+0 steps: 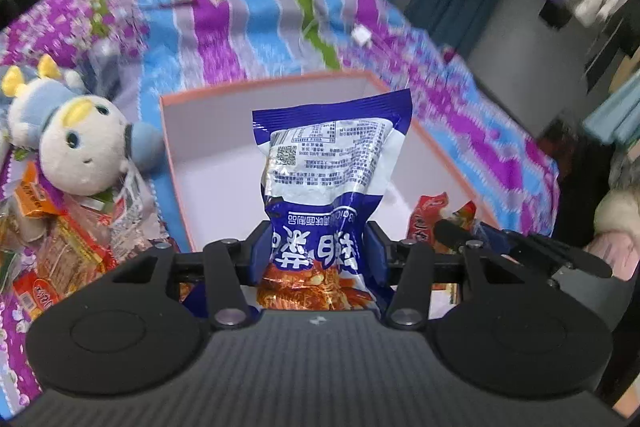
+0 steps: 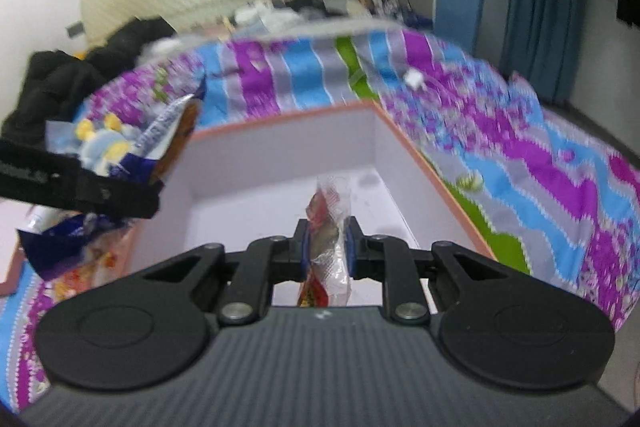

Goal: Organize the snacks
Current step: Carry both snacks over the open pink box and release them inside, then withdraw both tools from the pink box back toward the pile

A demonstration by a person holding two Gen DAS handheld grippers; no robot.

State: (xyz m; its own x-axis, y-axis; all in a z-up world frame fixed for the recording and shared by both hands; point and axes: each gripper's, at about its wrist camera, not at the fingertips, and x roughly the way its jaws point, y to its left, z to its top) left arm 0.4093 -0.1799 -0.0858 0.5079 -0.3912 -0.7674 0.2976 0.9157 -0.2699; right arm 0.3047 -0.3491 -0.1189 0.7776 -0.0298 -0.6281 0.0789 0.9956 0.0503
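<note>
Two tongs, each clamping one snack packet.

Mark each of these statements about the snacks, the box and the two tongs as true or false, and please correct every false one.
1. The left tongs hold a blue and white snack packet. True.
2. The right tongs are open and hold nothing. False: they are shut on a small red snack in clear wrap.
3. The box has an orange rim and pale inner walls. True.
4. The box stands on a wooden table. False: it lies on a striped purple and blue bedspread.
5. A plush toy lies beside loose snack packets in the left wrist view. True.
6. The box is full to the rim. False: much of its floor is bare.
</note>
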